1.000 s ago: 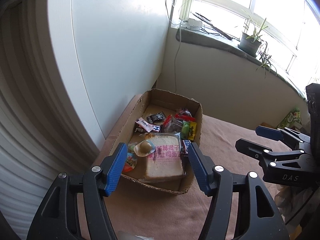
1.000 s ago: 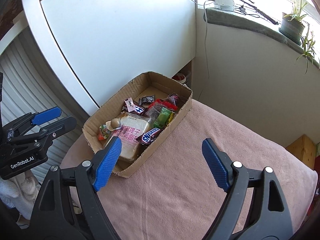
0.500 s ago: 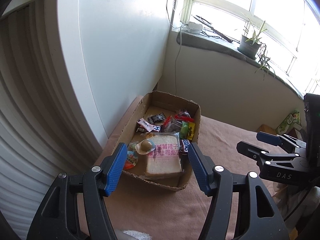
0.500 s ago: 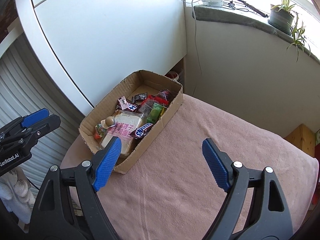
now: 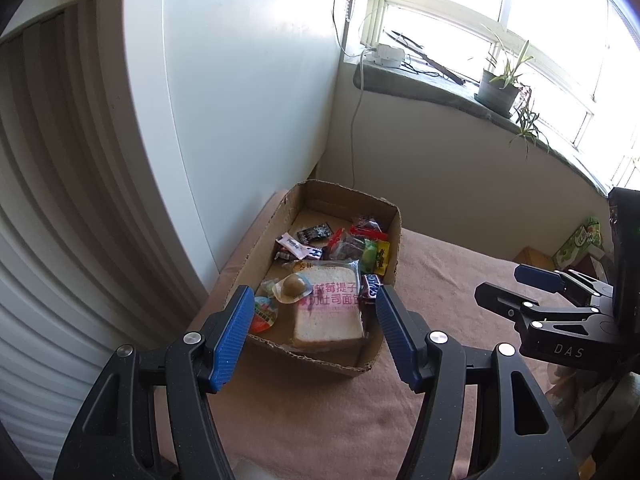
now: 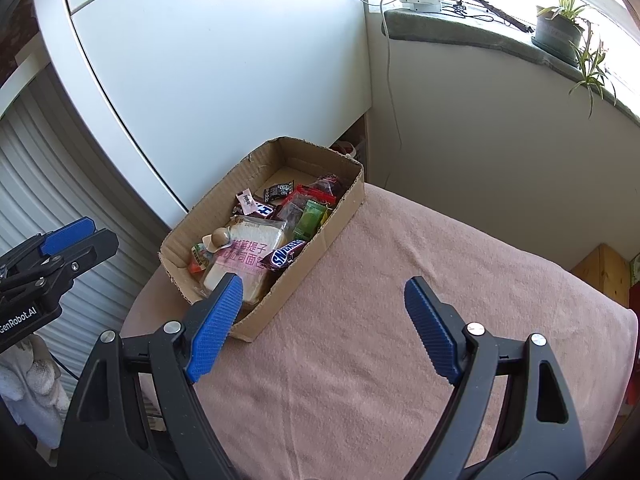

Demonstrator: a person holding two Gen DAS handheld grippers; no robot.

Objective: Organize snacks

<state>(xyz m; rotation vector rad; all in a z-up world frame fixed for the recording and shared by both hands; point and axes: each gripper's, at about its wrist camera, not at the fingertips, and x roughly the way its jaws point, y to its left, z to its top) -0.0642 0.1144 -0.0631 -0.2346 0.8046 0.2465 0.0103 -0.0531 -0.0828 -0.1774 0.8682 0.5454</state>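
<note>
1. Far left, right wrist view: left gripper point(image 6: 80, 236) hanging in the air beside the table edge, clear of the cloth; blue pads stacked close from this angle.
2. Same tool in its own view: left gripper point(image 5: 310, 336), fingers point(image 5: 234, 334) apart, nothing between the pads, held above the near end of the box.
3. Behind it: white cabinet door point(image 6: 224, 72) standing just beside the box's long left wall.
4. On the pink tablecloth point(image 6: 400, 340), toward its left rear corner: open cardboard box point(image 6: 320, 248), shallow, torn along the near rim.
5. Inside, near end: wrapped sliced bread point(image 5: 328, 312) with pink print, lying flat; on its left corner a round jelly cup point(image 5: 294, 286) with a brown centre; left of that a small red-and-blue round cup point(image 5: 263, 314) against the wall.
6. Right of the bread: Snickers bar point(image 6: 286, 256) leaning against the right wall.
7. Middle and far end: green candy packet point(image 6: 308, 220), red-edged clear bags point(image 5: 352, 240), small black sachet point(image 5: 316, 233), white wrapper point(image 5: 290, 245), all loosely piled.
8. Centre to right: right gripper point(image 6: 324, 324), fingers point(image 6: 430, 338) spread wide, empty, above bare cloth just right of the box.
9. Far right, on the windowsill point(image 6: 480, 36): potted spider plant point(image 6: 560, 28).
</note>
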